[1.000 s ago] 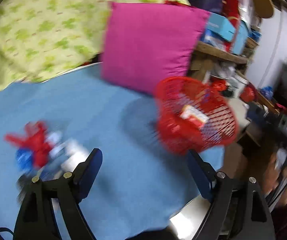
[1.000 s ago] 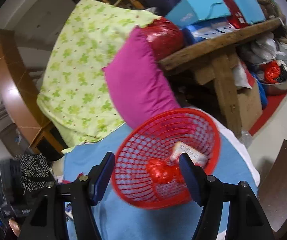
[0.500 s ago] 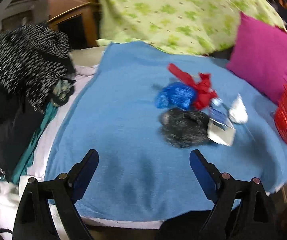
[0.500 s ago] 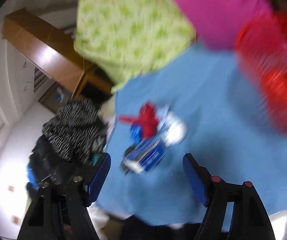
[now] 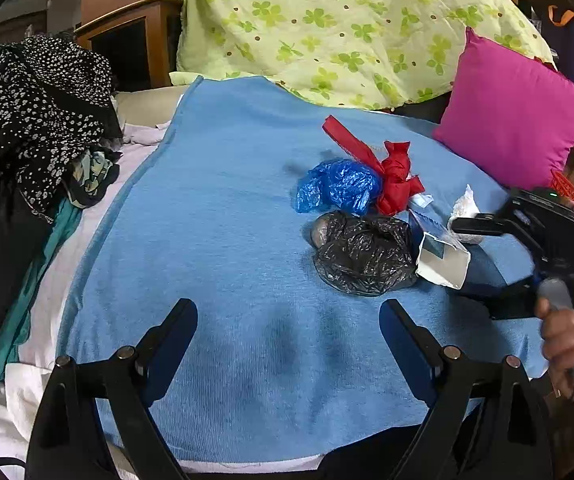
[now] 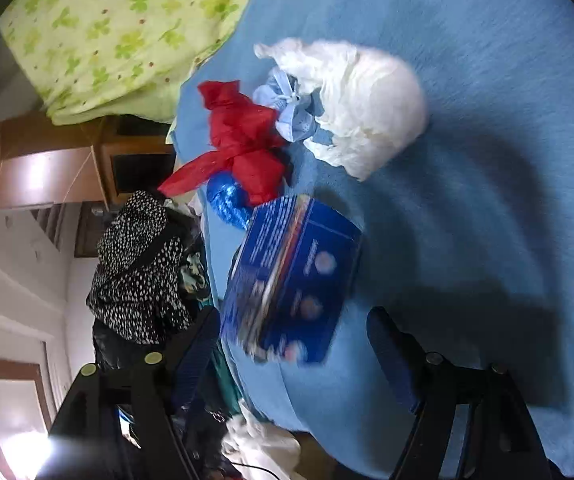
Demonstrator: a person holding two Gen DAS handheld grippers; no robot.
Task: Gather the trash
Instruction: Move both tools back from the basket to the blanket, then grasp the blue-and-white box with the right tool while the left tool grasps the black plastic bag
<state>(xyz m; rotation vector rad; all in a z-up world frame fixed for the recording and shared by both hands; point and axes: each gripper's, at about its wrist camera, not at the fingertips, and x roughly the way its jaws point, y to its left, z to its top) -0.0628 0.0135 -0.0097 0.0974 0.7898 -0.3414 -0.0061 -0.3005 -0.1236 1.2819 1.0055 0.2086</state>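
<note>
Blue carton (image 6: 293,276) lies between the right gripper (image 6: 293,344)'s just-widened, unclenched fingers, untouched; left gripper (image 5: 287,336) gapes empty.

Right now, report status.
Left gripper open, empty. Right gripper open, jaws just widening around blue box. Trash pile unblocked.

Indoor light, dim corners; fisheye bending; right view motion-blurred, glare bottom-left.
</note>
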